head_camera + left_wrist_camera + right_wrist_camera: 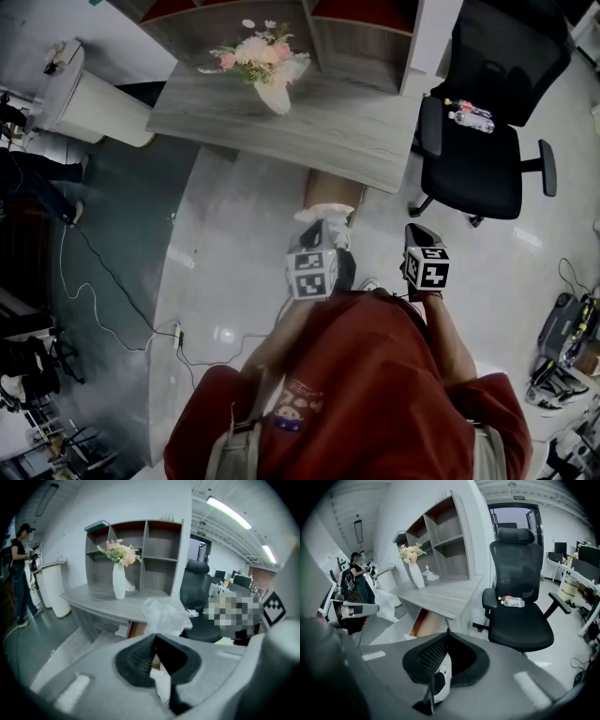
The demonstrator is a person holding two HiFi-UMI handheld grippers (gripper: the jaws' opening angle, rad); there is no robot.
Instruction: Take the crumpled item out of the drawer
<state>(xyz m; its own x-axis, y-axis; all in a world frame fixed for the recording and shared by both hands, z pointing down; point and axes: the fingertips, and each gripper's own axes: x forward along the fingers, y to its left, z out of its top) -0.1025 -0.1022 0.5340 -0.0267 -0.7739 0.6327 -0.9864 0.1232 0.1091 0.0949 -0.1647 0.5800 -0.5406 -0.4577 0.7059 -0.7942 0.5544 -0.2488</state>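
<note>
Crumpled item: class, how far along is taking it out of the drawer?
Done: the drawer stands open. In hand: the left gripper, jaws shut on the crumpled item, held apparently clear of it. Left: perhaps only setting it down; the right gripper holds nothing.

No text can be read anywhere. A green sign (519,498) is mounted over the doorway (515,524), a label is wrapped round the bottle (512,602) on the chair (525,625), and a print (292,410) is carried on the red shirt (375,375), but all lettering is too small or blurred. Only black-and-white square codes are borne by the left marker cube (310,272) and the right marker cube (428,267).
</note>
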